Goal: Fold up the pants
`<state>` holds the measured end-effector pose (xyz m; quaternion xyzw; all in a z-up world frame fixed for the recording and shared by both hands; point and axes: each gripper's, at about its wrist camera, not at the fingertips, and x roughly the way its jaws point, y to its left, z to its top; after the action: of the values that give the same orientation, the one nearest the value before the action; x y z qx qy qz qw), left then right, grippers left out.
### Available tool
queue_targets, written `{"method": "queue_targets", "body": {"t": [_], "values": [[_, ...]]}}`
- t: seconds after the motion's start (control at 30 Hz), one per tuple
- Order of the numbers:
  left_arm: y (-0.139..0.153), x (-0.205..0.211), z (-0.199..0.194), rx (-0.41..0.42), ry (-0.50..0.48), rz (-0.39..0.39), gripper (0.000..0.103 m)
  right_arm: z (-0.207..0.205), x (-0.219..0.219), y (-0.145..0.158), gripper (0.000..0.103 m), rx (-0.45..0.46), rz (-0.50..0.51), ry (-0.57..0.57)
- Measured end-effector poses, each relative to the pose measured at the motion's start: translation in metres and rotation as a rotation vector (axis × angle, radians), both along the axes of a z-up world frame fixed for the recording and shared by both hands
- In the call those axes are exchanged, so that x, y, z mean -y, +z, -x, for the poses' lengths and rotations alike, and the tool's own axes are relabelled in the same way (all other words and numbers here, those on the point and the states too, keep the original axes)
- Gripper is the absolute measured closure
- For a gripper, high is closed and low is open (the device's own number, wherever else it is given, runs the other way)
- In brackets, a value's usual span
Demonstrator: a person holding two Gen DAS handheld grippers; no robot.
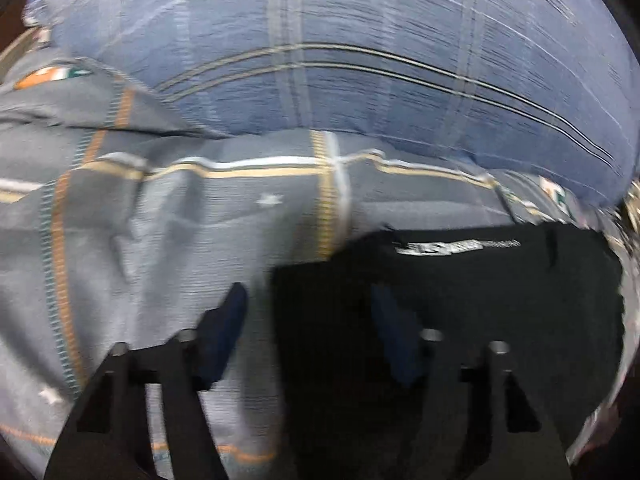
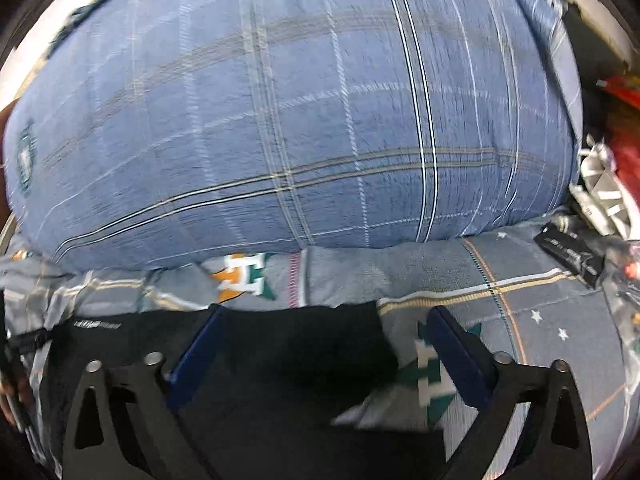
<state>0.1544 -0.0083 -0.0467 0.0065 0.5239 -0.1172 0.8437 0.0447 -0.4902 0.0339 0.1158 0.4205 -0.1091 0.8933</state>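
Note:
Black pants (image 1: 480,300) lie flat on a grey patterned bedsheet (image 1: 160,240), with a small white logo near their far edge. My left gripper (image 1: 308,300) is open over the pants' left edge: its right finger is above the black cloth, its left finger above the sheet. In the right wrist view the pants (image 2: 288,360) fill the lower middle. My right gripper (image 2: 324,316) is open over their right edge, left finger above the pants, right finger above the sheet (image 2: 540,312). Both grippers are empty.
A large blue plaid pillow (image 1: 360,60) lies just behind the pants, also filling the right wrist view (image 2: 280,120). At the right of that view are a black label (image 2: 568,256), white crumpled material (image 2: 600,188) and red items (image 2: 624,92).

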Motion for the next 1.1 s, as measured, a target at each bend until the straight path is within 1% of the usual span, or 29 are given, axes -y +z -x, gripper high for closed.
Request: {"method": "queue_targets", "body": {"t": [0.03,0.07,0.13,0.2,0.3,0.33,0.37,0.4,0.43,0.47,0.5,0.53,0.57,0.6,0.7,0.73,0.87,0.93,1.0,1.1], "values": [[-0.003,0.006,-0.001,0.002,-0.03,0.001,0.049,-0.009,0.005,-0.009,0.013,-0.025,-0.025,0.001],[-0.004,0.01,-0.003,0.005,-0.039,-0.016,0.05,-0.018,0.011,-0.019,0.015,-0.051,-0.04,-0.006],[-0.006,0.01,-0.006,0.009,-0.053,-0.027,0.056,-0.031,0.019,-0.037,0.021,-0.103,-0.051,-0.024],[-0.004,0.009,-0.006,0.018,-0.062,0.009,0.06,-0.04,0.025,-0.054,0.022,-0.153,-0.042,-0.05],[0.0,0.009,-0.003,0.042,-0.074,0.039,0.064,-0.05,0.03,-0.08,0.023,-0.237,-0.065,-0.052],[-0.004,0.013,-0.002,0.052,-0.077,0.04,0.065,-0.052,0.029,-0.086,0.028,-0.25,-0.07,-0.051],[-0.003,0.013,-0.001,0.064,-0.085,0.043,0.069,-0.053,0.028,-0.089,0.03,-0.253,-0.068,-0.051],[0.0,0.013,0.001,0.082,-0.093,0.05,0.078,-0.054,0.025,-0.09,0.031,-0.24,-0.048,-0.054],[0.003,0.012,0.004,0.093,-0.101,0.07,0.083,-0.054,0.021,-0.09,0.043,-0.233,-0.042,-0.046],[0.006,0.011,0.006,0.101,-0.104,0.086,0.097,-0.054,0.019,-0.09,0.05,-0.24,-0.026,-0.053],[0.01,0.009,0.009,0.114,-0.112,0.109,0.101,-0.052,0.017,-0.087,0.065,-0.246,-0.005,-0.069],[0.011,0.008,0.011,0.119,-0.117,0.128,0.101,-0.05,0.016,-0.083,0.085,-0.233,-0.043,-0.062],[0.013,0.007,0.012,0.121,-0.126,0.15,0.101,-0.046,0.016,-0.078,0.087,-0.213,-0.059,-0.066],[0.015,0.007,0.012,0.124,-0.129,0.155,0.101,-0.04,0.014,-0.068,0.087,-0.182,-0.04,-0.075],[0.024,0.004,0.017,0.142,-0.135,0.177,0.102,-0.026,0.011,-0.042,0.088,-0.103,-0.053,-0.077],[0.03,0.001,0.021,0.167,-0.148,0.212,0.102,-0.02,0.011,-0.031,0.088,-0.074,-0.056,-0.085],[0.054,-0.008,0.039,0.225,-0.166,0.26,0.102,0.004,0.005,0.018,0.088,0.043,-0.061,-0.086],[0.063,-0.013,0.05,0.253,-0.176,0.3,0.102,0.012,0.002,0.036,0.088,0.108,-0.067,-0.088],[0.07,-0.015,0.058,0.262,-0.184,0.317,0.102,0.022,0.001,0.044,0.088,0.142,-0.074,-0.097],[0.081,-0.017,0.075,0.276,-0.202,0.32,0.102,0.044,-0.004,0.055,0.088,0.213,-0.11,-0.091]]}}
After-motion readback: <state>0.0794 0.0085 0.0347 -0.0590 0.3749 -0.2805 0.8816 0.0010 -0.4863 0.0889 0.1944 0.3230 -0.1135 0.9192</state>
